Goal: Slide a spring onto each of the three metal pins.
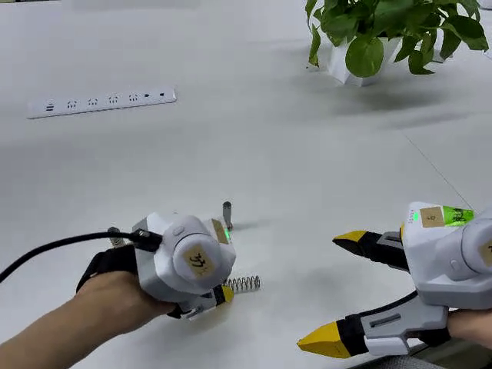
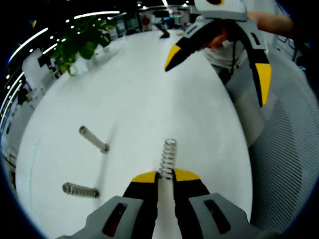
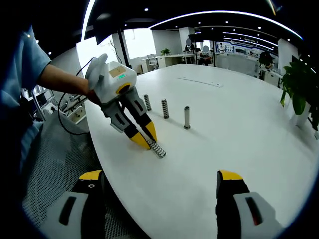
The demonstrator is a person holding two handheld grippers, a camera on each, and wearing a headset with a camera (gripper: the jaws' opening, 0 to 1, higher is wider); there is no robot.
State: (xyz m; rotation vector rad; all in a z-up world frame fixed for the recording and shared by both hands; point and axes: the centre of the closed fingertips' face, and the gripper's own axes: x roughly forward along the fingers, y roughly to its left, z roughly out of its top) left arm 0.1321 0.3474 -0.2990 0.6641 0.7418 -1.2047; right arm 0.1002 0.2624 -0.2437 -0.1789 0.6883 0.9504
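Head view: the left gripper (image 1: 223,293) holds 1 spring (image 1: 244,284) near the bare pin (image 1: 227,215).

Left gripper view: its jaws are clenched on the spring's end.

Right gripper view: the right gripper (image 3: 159,191) gapes, holding nothing, and 2 loaded pins (image 3: 147,102) (image 3: 164,108) stand beside the bare pin.

This looks like the last spring. The next move calls for tipping it upright over the bare pin.

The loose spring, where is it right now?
The spring is gripped at one end by the left tool and sticks out past its yellow tips, low over the white table, a little nearer the person than the bare pin.

white power strip (image 1: 102,102), potted plant (image 1: 384,34) on table (image 1: 269,154)
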